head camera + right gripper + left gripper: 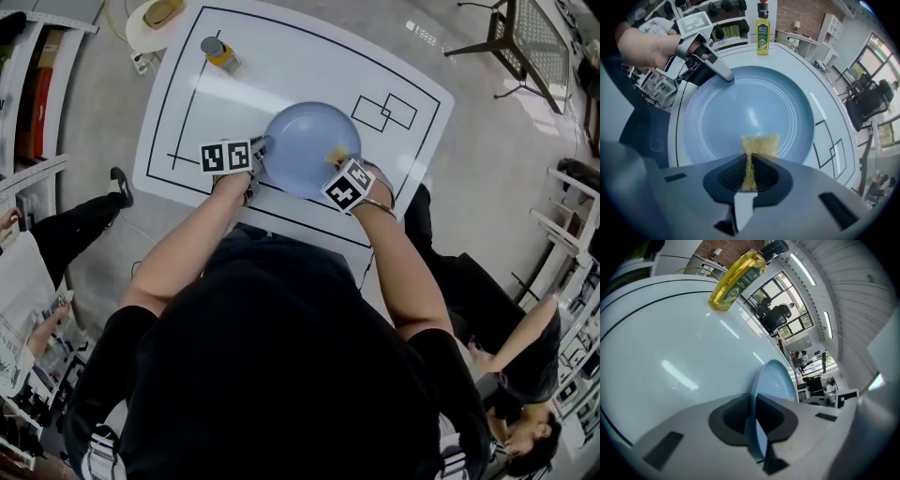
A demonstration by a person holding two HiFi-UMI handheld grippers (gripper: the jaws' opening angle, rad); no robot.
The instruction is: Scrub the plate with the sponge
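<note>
Scrubbing apparently mid-way: I am steadying the blue plate [305, 141] on the desk [281, 56] with my left hand-held gripper [752, 420] pinching its rim, and pressing the yellow sponge [759, 143], clamped in my right hand-held gripper [749, 171], onto its face.

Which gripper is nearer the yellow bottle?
Left. The left gripper, clamped on the rim of the plate, is on the side facing the bottle; the right gripper, pinching the sponge, is over its far side.
</note>
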